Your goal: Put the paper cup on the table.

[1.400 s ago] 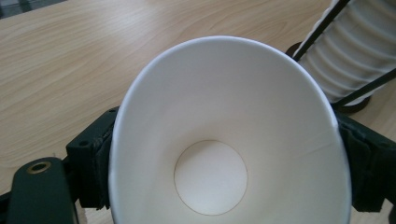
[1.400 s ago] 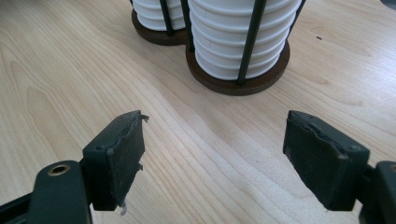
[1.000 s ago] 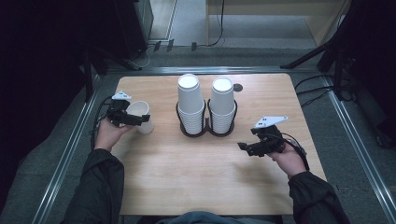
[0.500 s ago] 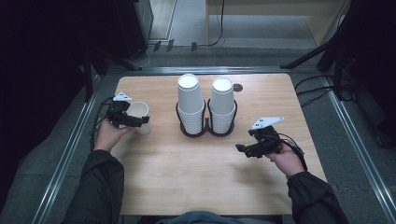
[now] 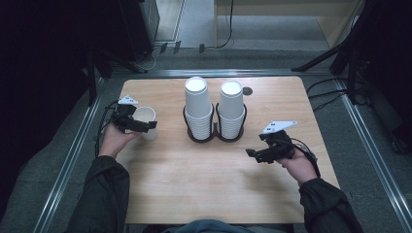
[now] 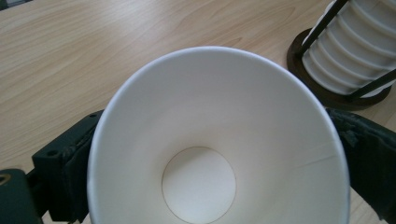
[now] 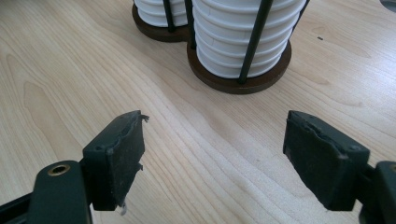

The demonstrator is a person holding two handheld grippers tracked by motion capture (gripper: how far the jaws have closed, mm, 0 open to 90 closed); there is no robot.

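From the high view we see the wooden table (image 5: 194,184) with two stacks of white paper cups in a dark double holder (image 5: 214,135) at its middle. Our left gripper (image 5: 145,125) is at the table's left side, its jaws on either side of a single paper cup (image 5: 145,116) that stands upright, mouth up, well apart from the holder. Our right gripper (image 5: 252,154) sits low over bare wood at the right, in front of the holder and pointing toward the table's middle, with nothing between its jaws.

In the left gripper view we look straight down into the paper cup (image 6: 215,154), its round bottom visible. The jaws have just been opening; the black pads (image 6: 70,172) flank the cup's wall on both sides, close to it, and we cannot tell whether they touch it. The left cup stack (image 6: 359,51) and its holder stand at the upper right.

In the right gripper view our right gripper (image 7: 215,154) has its jaws spread wide with only bare wood between them. The holder's (image 7: 243,84) round bases and ribbed cup stacks (image 7: 229,37) stand ahead, apart from the pads.
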